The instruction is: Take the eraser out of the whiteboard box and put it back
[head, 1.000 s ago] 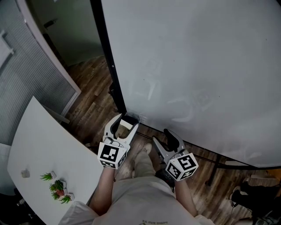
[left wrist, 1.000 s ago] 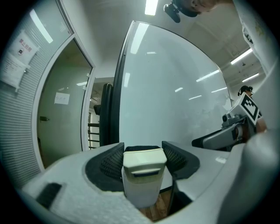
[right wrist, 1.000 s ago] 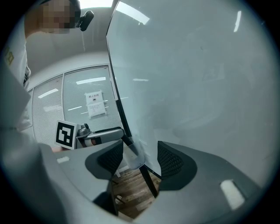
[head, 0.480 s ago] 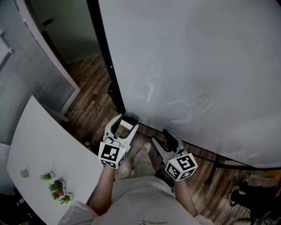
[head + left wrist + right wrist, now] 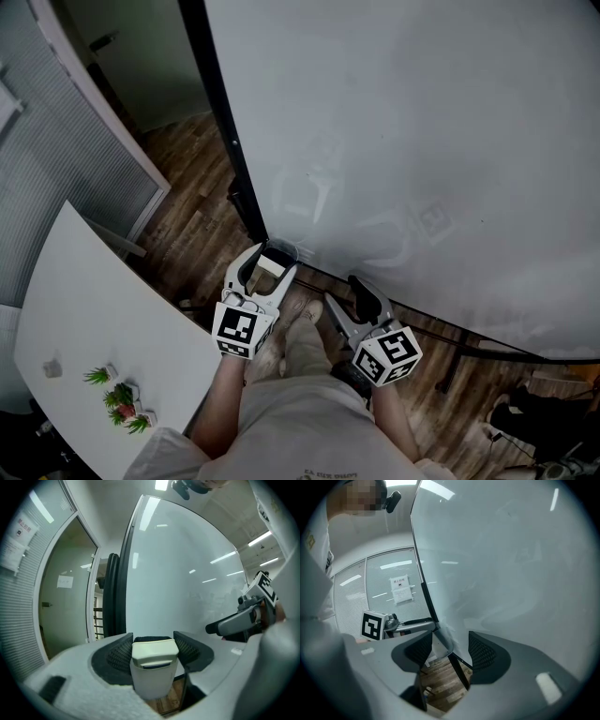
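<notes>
The cream eraser (image 5: 154, 660) was pinched between the pads of the left tool (image 5: 269, 260), which was held at the clear whiteboard box (image 5: 442, 642) on the lower left corner of the whiteboard (image 5: 422, 141). The right tool (image 5: 450, 649) was held just beside it, spread, with nothing gripped.

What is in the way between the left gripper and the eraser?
Nothing visible. The eraser sits right between the left gripper's fingers, close to the whiteboard's lower corner.
</notes>
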{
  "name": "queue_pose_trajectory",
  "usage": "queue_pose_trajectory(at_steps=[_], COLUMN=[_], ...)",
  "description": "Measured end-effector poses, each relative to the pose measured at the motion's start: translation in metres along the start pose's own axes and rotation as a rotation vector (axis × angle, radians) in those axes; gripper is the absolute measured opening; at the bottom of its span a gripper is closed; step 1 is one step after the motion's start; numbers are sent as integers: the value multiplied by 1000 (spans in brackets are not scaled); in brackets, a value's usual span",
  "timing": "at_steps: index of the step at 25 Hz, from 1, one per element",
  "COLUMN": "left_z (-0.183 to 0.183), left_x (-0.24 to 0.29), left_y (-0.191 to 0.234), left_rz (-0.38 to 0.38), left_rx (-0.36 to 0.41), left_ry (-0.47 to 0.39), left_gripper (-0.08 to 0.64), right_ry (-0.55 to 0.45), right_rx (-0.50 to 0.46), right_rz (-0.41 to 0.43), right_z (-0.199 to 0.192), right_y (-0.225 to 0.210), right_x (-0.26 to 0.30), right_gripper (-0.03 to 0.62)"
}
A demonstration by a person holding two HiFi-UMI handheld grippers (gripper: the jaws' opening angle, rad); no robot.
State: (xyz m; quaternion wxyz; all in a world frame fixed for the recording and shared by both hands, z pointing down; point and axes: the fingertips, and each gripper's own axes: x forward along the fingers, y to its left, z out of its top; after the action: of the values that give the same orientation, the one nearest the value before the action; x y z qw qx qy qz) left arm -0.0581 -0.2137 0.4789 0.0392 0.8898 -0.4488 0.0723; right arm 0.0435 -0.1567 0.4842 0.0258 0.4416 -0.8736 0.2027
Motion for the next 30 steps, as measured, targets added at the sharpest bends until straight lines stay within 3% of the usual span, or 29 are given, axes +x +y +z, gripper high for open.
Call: queue_pose_trajectory(at_steps=[30], left_z=[-3], left_x=[4], left_y=[0], left_rz=[39], left_rx=[26], left_ry=[-7], left_gripper=[272], right_ry=[5], right_rx=[5], right_rz=[12], right_z=[-2], right_y=[0], right_x=[3], right_gripper=[241])
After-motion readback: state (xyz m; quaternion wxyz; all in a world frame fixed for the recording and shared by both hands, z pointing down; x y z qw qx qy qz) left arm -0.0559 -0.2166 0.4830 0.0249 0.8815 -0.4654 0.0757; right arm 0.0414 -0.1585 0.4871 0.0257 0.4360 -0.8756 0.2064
